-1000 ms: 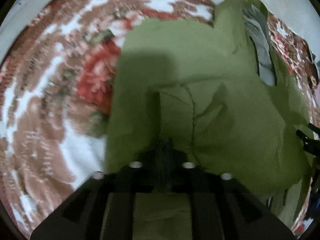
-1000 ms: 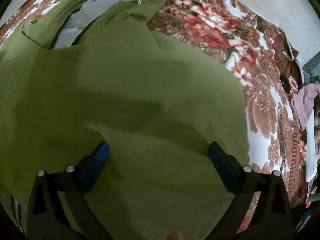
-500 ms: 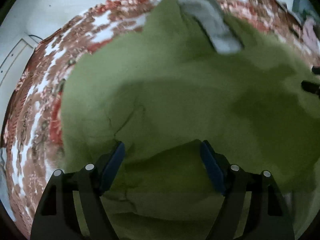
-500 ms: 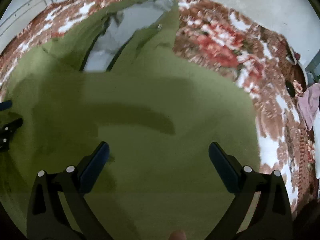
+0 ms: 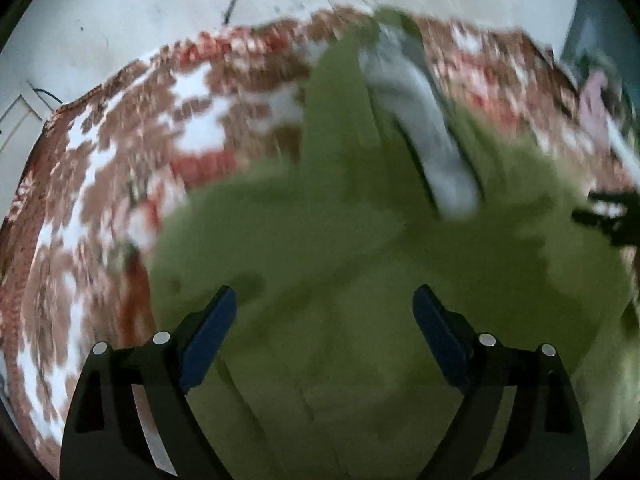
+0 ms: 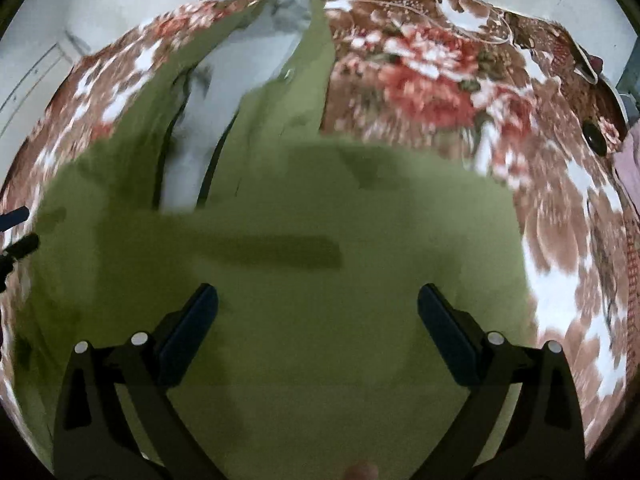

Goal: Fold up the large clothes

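Observation:
An olive-green garment point(image 5: 360, 264) point(image 6: 320, 240) with a pale grey lining point(image 5: 424, 128) point(image 6: 236, 92) lies spread on a floral blanket. My left gripper point(image 5: 324, 312) hovers over its lower part, jaws opening wide, nothing pinched between the blue pads. Above the cloth my right gripper point(image 6: 318, 308) also stands open and empty. The right gripper's dark tips point(image 5: 608, 216) show at the right edge of the left wrist view; the left gripper's tips point(image 6: 16, 236) show at the left edge of the right wrist view.
The floral red, brown and white blanket point(image 5: 120, 184) point(image 6: 460, 80) covers the surface under the garment. Pale floor point(image 5: 160, 12) lies beyond it. A pink cloth point(image 6: 630, 160) and a small dark round object point(image 6: 596, 138) sit at the right edge.
My left gripper let go of the green fabric, opened wide and lifted away with a roll. The right gripper stayed open and rose, so more of the garment and blanket shows.

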The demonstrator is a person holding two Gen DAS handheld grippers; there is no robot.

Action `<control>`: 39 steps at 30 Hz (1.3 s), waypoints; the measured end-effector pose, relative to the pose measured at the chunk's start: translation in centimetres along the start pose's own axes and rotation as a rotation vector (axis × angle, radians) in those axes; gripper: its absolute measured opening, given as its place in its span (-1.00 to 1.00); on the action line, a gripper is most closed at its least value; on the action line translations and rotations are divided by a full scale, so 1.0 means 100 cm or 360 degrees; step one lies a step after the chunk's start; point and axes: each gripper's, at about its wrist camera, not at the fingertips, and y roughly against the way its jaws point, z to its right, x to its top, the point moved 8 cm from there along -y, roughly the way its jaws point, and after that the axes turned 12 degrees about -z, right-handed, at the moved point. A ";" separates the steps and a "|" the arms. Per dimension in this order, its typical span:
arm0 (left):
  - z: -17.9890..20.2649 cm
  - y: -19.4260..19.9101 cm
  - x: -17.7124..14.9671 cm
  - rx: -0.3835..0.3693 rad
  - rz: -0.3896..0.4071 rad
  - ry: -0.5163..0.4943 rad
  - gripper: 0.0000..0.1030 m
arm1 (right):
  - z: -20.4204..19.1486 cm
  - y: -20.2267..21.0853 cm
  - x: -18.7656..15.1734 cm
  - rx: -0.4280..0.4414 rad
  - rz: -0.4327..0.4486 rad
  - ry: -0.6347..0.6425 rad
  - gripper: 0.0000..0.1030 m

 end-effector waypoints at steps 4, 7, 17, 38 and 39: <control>-0.021 -0.005 0.069 -0.0173 0.0004 0.0158 0.72 | 0.018 0.007 0.071 0.0081 0.0037 -0.0107 0.90; -0.036 -0.030 0.128 -0.0293 -0.0028 0.0279 0.72 | 0.026 0.001 0.122 0.0257 0.0057 -0.0186 0.90; -0.031 -0.124 0.275 -0.0323 -0.0102 0.0185 0.72 | 0.034 -0.054 0.283 0.0522 0.0111 -0.0246 0.90; 0.013 -0.072 0.290 -0.0424 0.0077 -0.0108 -0.89 | -0.042 0.003 0.287 0.0338 0.0274 0.0391 -0.92; 0.014 -0.057 0.286 -0.0442 0.0113 -0.0104 -0.89 | -0.045 0.021 0.281 0.0327 0.0329 0.0420 -0.92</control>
